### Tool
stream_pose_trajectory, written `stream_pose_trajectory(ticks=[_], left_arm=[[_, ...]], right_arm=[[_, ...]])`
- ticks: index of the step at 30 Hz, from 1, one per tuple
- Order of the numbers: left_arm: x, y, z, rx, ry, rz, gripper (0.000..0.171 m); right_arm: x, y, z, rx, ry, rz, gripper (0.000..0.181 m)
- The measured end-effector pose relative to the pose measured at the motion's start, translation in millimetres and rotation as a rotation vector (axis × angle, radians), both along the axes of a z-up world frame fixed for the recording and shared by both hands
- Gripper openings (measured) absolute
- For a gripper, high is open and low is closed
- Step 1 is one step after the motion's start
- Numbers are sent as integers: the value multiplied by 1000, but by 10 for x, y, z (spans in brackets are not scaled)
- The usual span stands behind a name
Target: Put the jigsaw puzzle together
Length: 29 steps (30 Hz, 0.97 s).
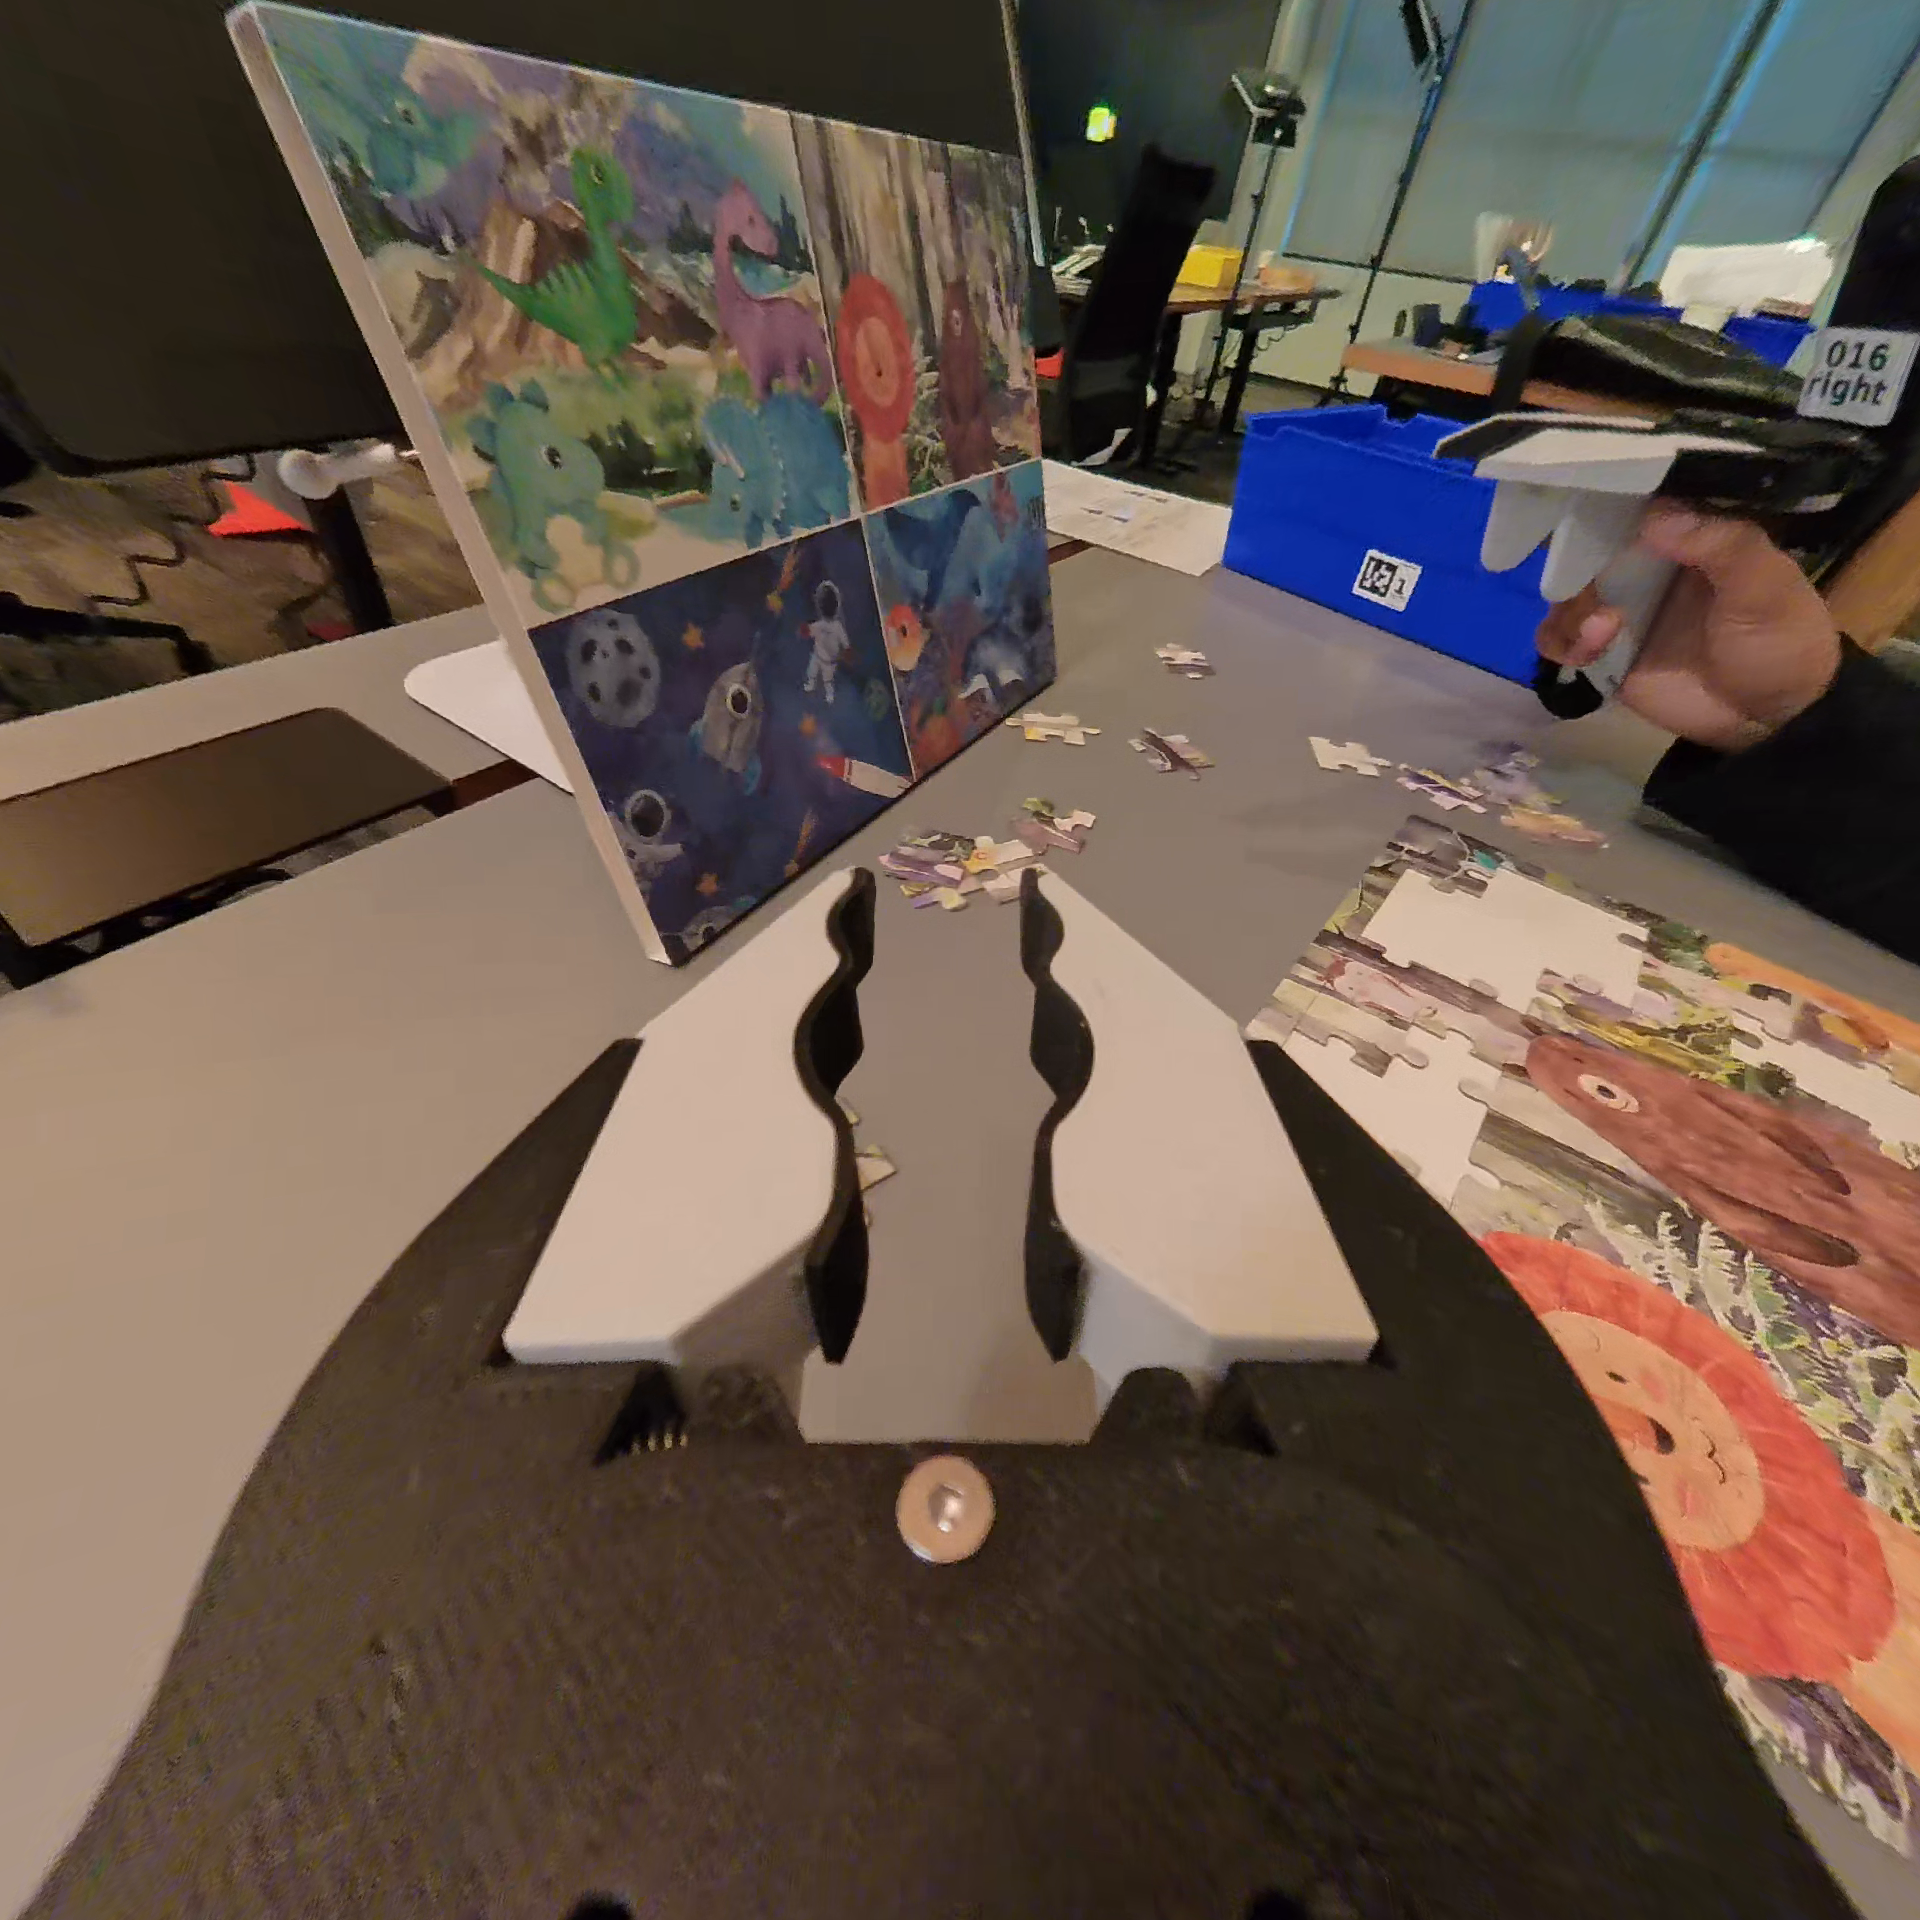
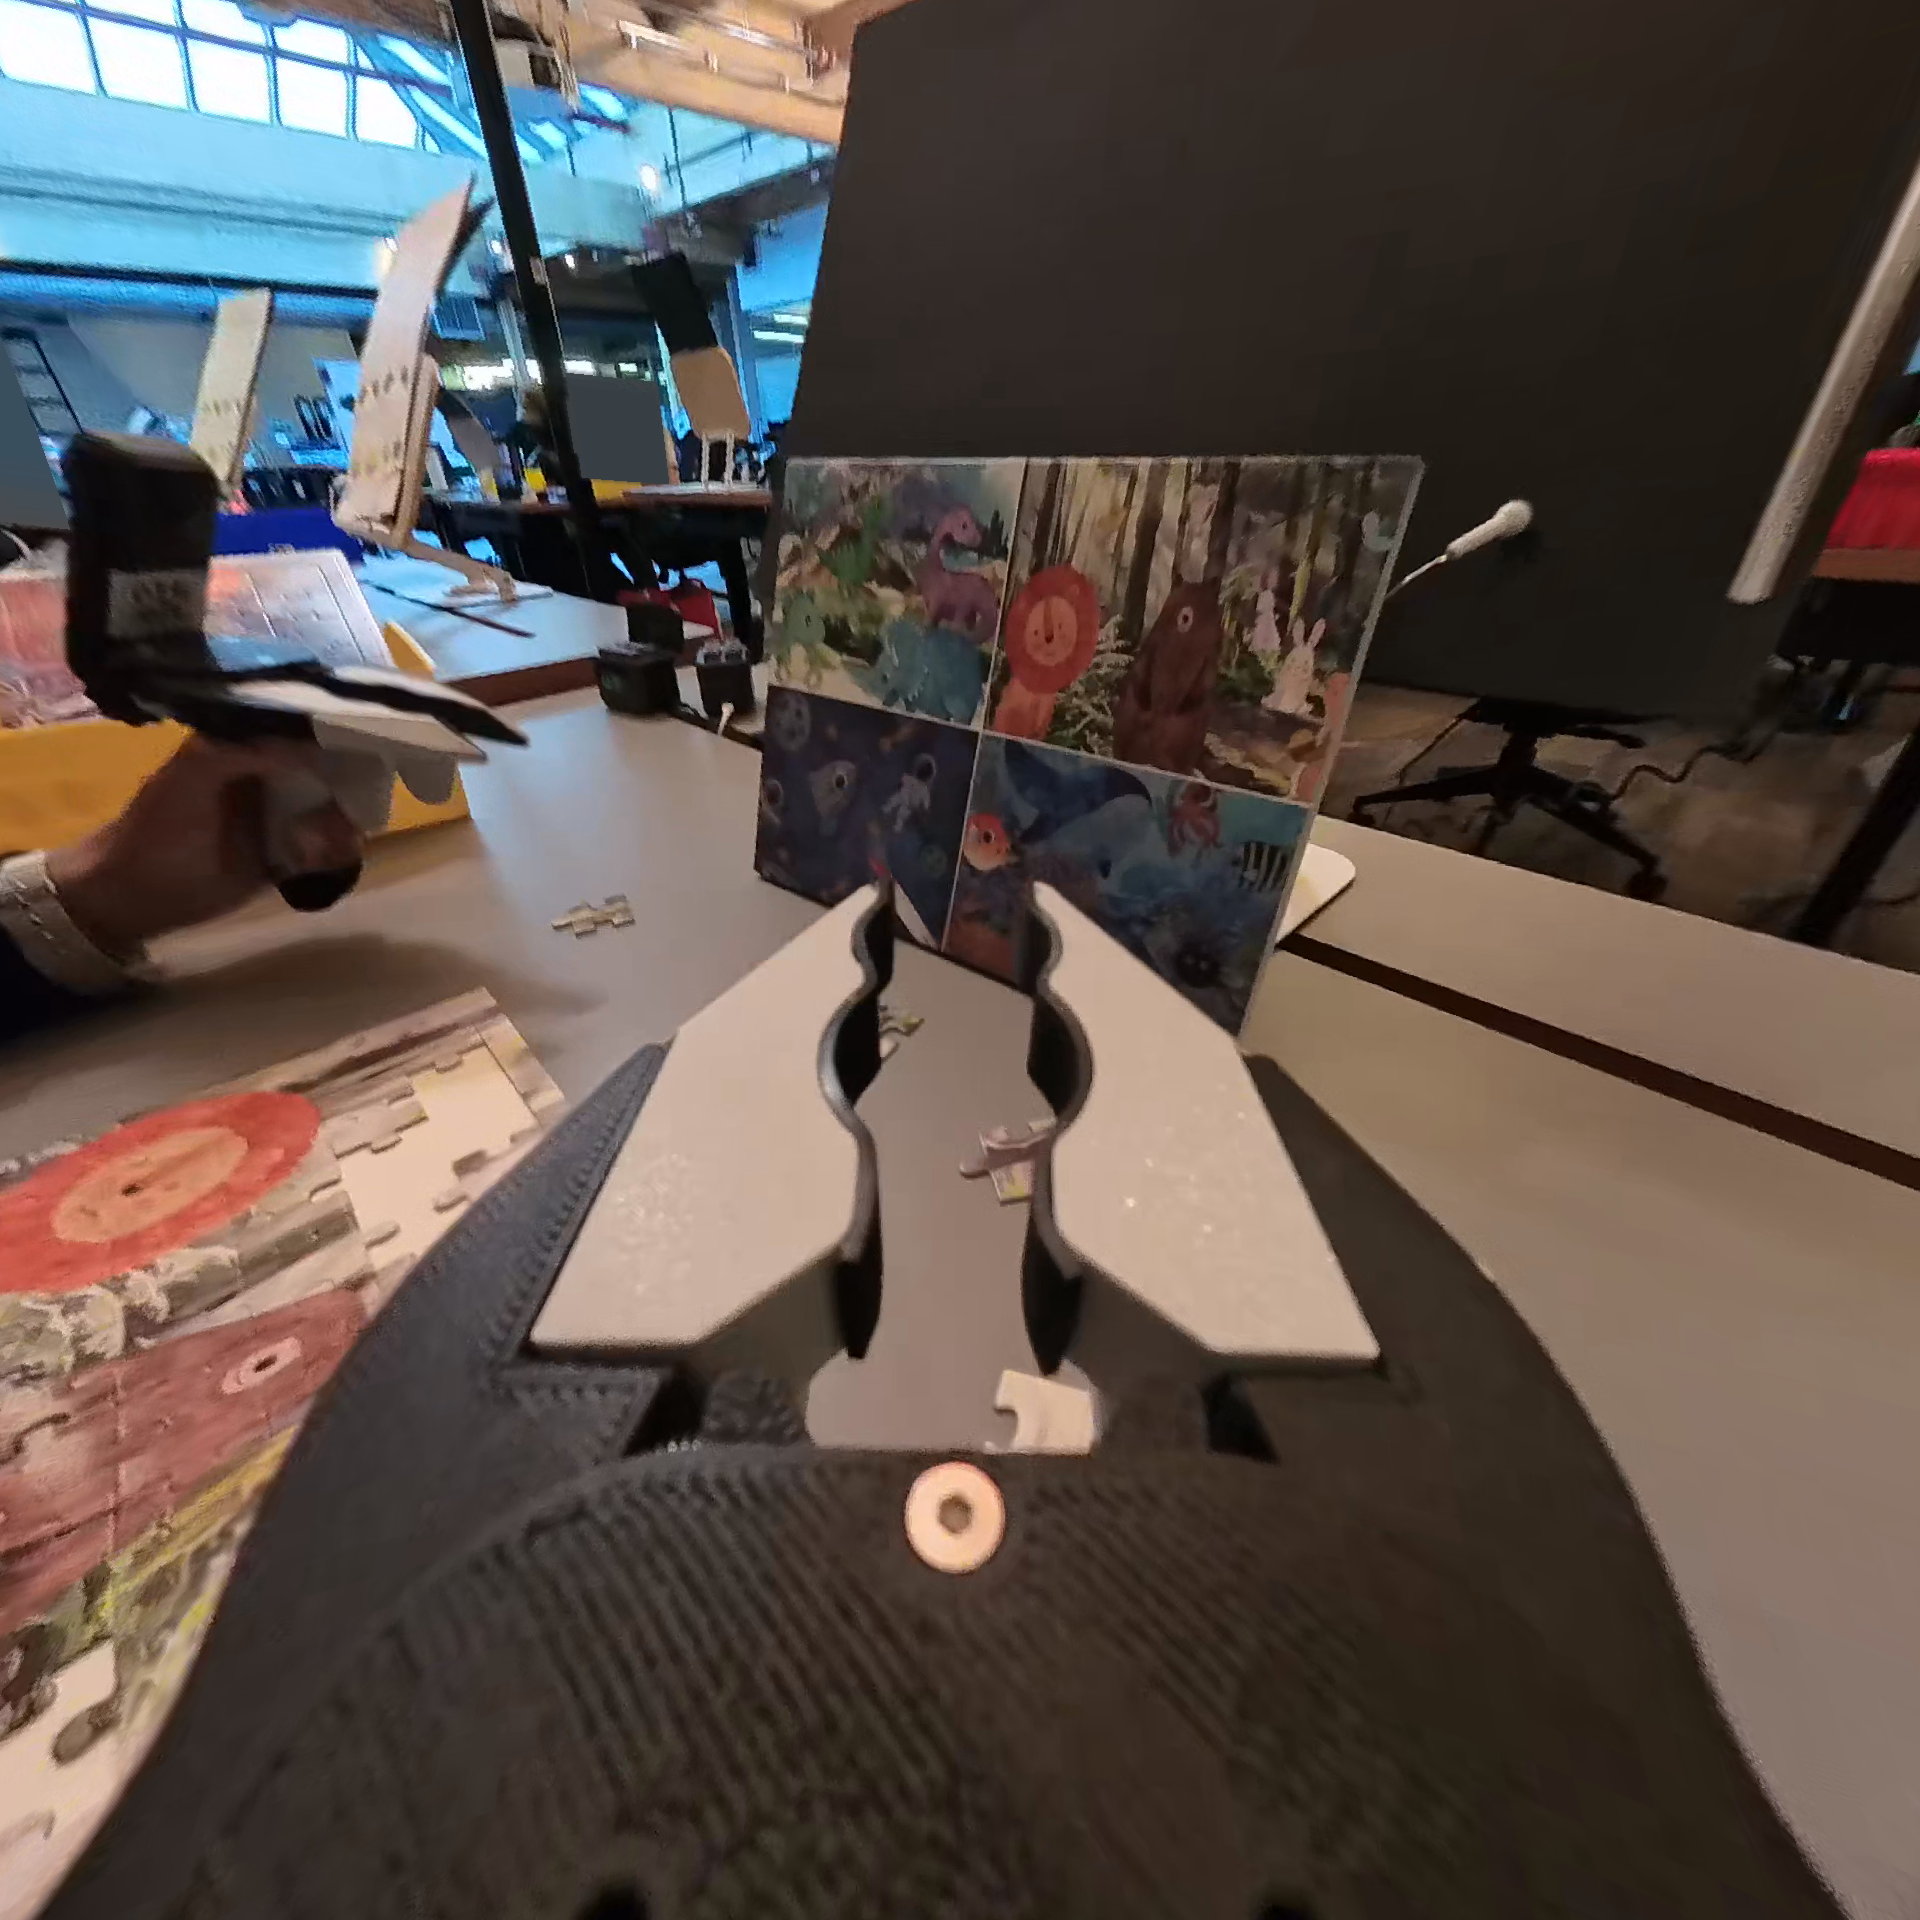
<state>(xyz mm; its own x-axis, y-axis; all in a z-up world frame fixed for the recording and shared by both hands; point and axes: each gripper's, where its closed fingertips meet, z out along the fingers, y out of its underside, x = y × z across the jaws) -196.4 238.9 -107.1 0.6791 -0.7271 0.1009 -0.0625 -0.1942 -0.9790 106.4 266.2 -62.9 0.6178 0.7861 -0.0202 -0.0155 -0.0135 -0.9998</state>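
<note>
The partly built jigsaw puzzle (image 1: 1621,1174), with an orange lion and a brown bear, lies flat on the grey table (image 1: 312,1091); it also shows in the right wrist view (image 2: 177,1247). White gaps remain in it. Loose pieces (image 1: 966,862) lie scattered behind it, and more lie farther right (image 1: 1475,784). My left gripper (image 1: 945,894) is open and empty, above the table left of the puzzle. My right gripper (image 2: 961,914) is open and empty, over loose pieces (image 2: 1013,1148) on the table. Each gripper shows in the other's view, held in a hand: the right one (image 1: 1538,457), the left one (image 2: 416,717).
A reference picture board (image 1: 675,468) stands upright on a white stand behind the pieces, also in the right wrist view (image 2: 1091,707). A blue bin (image 1: 1351,520) sits at the far right, a yellow bin (image 2: 62,779) at the left. A single piece (image 2: 594,914) lies apart. There is about 30 cm between the tips of the two grippers. The partly built jigsaw puzzle (image 1: 1621,1174) is about equally far from each gripper, around 25 cm. Look for it in the right wrist view (image 2: 207,1306) too.
</note>
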Motion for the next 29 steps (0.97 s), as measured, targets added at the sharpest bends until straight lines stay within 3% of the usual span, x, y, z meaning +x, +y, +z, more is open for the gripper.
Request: stream_pose_trajectory(ticks=[4, 8, 29], left_arm=[[66, 20, -128, -29, 37, -6, 23], [91, 34, -211, -61, 25, -13, 22], [7, 65, -189, -153, -165, -62, 31]], right_arm=[[-3, -48, 87, 11, 32, 12, 22], [-61, -11, -57, -9, -23, 9, 22], [-167, 34, -290, -95, -37, 42, 27]])
